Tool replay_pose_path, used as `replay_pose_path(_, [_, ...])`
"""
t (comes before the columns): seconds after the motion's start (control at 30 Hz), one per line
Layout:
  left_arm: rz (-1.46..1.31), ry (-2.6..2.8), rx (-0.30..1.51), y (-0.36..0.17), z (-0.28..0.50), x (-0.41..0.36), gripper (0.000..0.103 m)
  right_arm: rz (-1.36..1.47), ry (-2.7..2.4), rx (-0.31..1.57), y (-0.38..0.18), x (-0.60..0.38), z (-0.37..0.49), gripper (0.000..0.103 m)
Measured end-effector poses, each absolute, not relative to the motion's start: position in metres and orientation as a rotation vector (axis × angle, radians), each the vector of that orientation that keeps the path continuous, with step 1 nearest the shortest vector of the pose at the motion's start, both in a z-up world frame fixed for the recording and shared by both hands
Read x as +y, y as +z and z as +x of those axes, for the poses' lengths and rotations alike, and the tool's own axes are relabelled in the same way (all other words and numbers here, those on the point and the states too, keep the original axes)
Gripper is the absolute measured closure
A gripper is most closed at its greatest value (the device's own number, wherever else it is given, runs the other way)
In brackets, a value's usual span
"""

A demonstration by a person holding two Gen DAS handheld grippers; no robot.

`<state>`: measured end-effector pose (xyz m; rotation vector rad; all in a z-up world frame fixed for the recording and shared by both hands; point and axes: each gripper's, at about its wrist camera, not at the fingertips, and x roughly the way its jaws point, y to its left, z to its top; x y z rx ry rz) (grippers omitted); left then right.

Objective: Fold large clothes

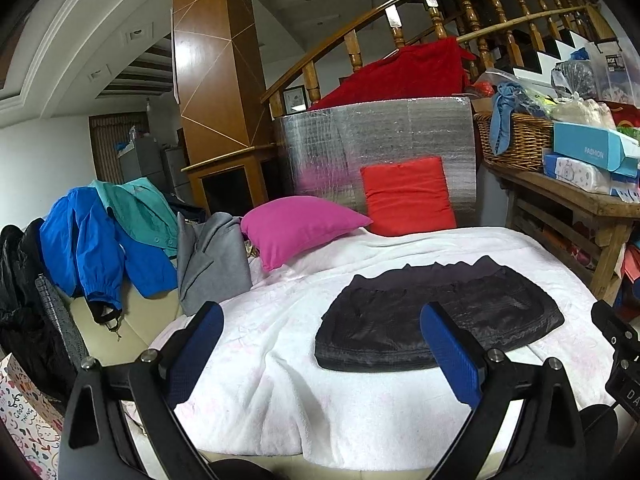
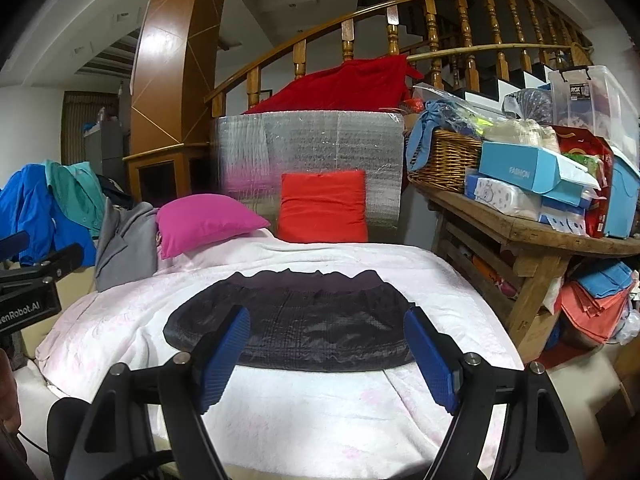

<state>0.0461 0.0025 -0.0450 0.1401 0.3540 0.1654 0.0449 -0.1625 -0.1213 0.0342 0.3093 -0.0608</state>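
A black garment [image 1: 436, 320] [image 2: 296, 320] lies folded into a flat wide bundle on the white blanket [image 1: 280, 360] [image 2: 320, 412]. My left gripper [image 1: 320, 312] hovers above the blanket's near side, to the left of the garment, open with nothing between its blue pads. My right gripper [image 2: 328, 316] hangs over the garment's near edge, also open and empty, apart from the cloth. In the right wrist view the left gripper's black body [image 2: 28, 276] shows at the left edge.
A magenta pillow [image 1: 300, 228] and a red cushion [image 1: 408, 196] rest at the blanket's far side against a silver foil panel [image 1: 376, 140]. Blue [image 1: 88, 248], teal and grey jackets pile on the left. A cluttered wooden bench [image 2: 532, 232] with a wicker basket [image 2: 444, 160] stands right.
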Motion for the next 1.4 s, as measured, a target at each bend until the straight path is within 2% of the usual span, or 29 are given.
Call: replay_pose_path(1.4, [0.14, 0.159, 0.361, -0.0513, 0.0448, 0.0095, 0.004, 0.066, -0.074, 0.319, -0.1239, -0.1662, 0.0463, 0.021])
